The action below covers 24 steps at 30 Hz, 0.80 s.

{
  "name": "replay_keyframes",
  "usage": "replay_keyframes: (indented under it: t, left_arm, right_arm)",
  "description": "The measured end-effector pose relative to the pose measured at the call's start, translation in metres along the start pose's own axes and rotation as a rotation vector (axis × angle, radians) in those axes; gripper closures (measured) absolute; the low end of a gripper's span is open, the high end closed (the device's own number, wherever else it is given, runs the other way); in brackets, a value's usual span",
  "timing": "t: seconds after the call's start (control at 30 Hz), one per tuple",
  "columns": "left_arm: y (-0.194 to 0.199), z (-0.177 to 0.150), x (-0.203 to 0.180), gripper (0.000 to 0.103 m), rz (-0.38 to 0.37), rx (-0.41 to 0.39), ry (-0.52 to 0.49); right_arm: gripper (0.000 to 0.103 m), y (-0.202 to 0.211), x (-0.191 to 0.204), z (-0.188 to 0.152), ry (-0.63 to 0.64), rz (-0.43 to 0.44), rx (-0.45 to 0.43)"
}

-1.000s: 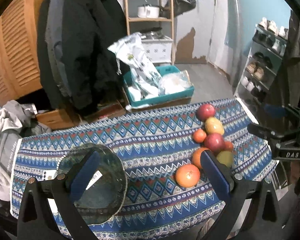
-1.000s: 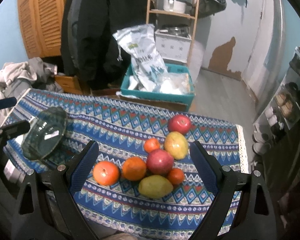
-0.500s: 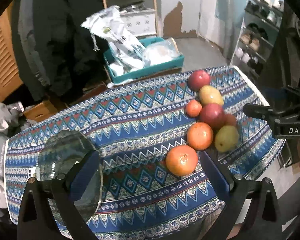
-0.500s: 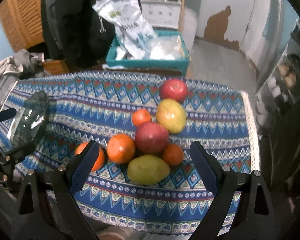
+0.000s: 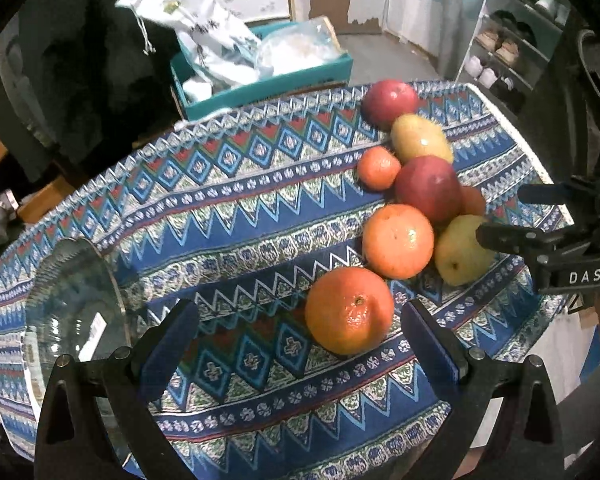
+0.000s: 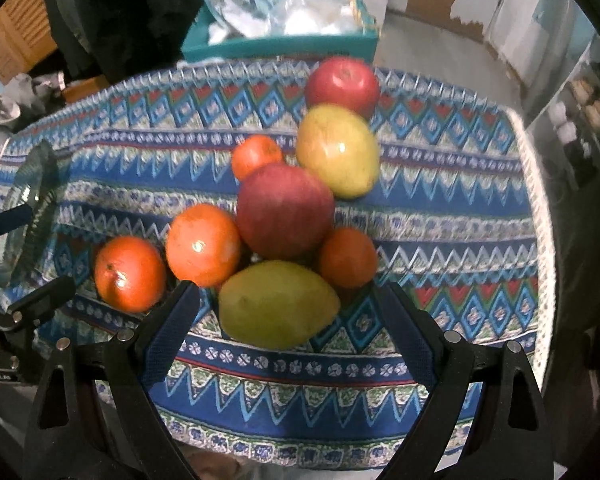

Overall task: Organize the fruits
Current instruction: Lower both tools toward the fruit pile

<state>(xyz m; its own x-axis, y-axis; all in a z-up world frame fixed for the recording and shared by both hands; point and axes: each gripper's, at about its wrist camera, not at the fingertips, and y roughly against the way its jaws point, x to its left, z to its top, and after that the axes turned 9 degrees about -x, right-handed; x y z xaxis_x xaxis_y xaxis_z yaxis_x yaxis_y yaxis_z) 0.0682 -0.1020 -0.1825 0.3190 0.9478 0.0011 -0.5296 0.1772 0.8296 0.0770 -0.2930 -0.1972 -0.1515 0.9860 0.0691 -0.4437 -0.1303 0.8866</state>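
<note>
Both jaws stand wide apart and hold nothing. Going from left to right: the left gripper (image 5: 300, 344) hangs low over the desk (image 5: 236, 200), which is covered with a patterned cloth. At its left side a glass bowl (image 5: 72, 304) sits near the desk edge. Just inside its right jaw lies the nearest orange (image 5: 349, 311), a little apart from the other fruits.

The right gripper (image 6: 290, 316) hangs over the heap itself, and a green pear (image 6: 278, 304) lies between its open jaws.

I judge that the step in hand is to take one fruit with each gripper and carry it to the bowl. To do it well, the left gripper should shift to the right so the orange is centred between the jaws, then go down and close softly at its widest part. The right one should take the pear across its short side, because the pear touches the big red apple (image 6: 285, 210) and a small orange fruit (image 6: 348, 257), and a push could make them roll.

The fruits look smooth, round and firm. The second orange (image 6: 203, 245) shines a little. Behind stand a yellow pear (image 6: 338, 150) and another red apple (image 6: 342, 82), near the far edge.
</note>
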Motion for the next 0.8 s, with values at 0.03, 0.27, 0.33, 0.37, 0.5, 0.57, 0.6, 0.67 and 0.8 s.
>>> replay_keyframes:
  t: [0.03, 0.27, 0.33, 0.37, 0.5, 0.57, 0.6, 0.67, 0.8]
  left_arm:
    - [-0.004, -0.001, 0.000, 0.001, -0.004, 0.009, 0.003]
    - [-0.029, -0.004, -0.001, 0.001, -0.032, 0.049, 0.011]
    - [-0.034, -0.004, -0.003, 0.001, -0.044, 0.058, 0.015]
    - [-0.037, -0.004, -0.004, 0.001, -0.046, 0.060, 0.013]
    - [-0.047, -0.006, -0.011, 0.001, -0.047, 0.075, -0.009]
    - [-0.051, -0.007, -0.013, 0.001, -0.049, 0.085, -0.013]
    - [-0.054, -0.008, -0.013, 0.001, -0.051, 0.091, -0.015]
    - [-0.060, -0.009, -0.015, 0.001, -0.060, 0.102, -0.020]
    - [-0.068, -0.012, -0.016, 0.004, -0.081, 0.116, -0.017]
  right_arm:
    - [0.012, -0.005, 0.000, -0.001, -0.002, 0.002, 0.012]
    - [0.012, -0.032, 0.001, -0.009, 0.004, 0.016, 0.073]
    - [0.012, -0.037, 0.001, -0.010, 0.001, 0.029, 0.081]
    - [0.012, -0.039, 0.001, -0.010, 0.000, 0.032, 0.084]
    - [0.012, -0.054, 0.007, -0.011, 0.011, 0.040, 0.106]
    - [0.012, -0.063, 0.011, -0.010, 0.019, 0.042, 0.122]
    - [0.015, -0.067, 0.012, -0.010, 0.021, 0.042, 0.129]
    - [0.015, -0.073, 0.016, -0.010, 0.025, 0.041, 0.130]
    - [0.016, -0.077, 0.018, -0.006, 0.024, 0.049, 0.117]
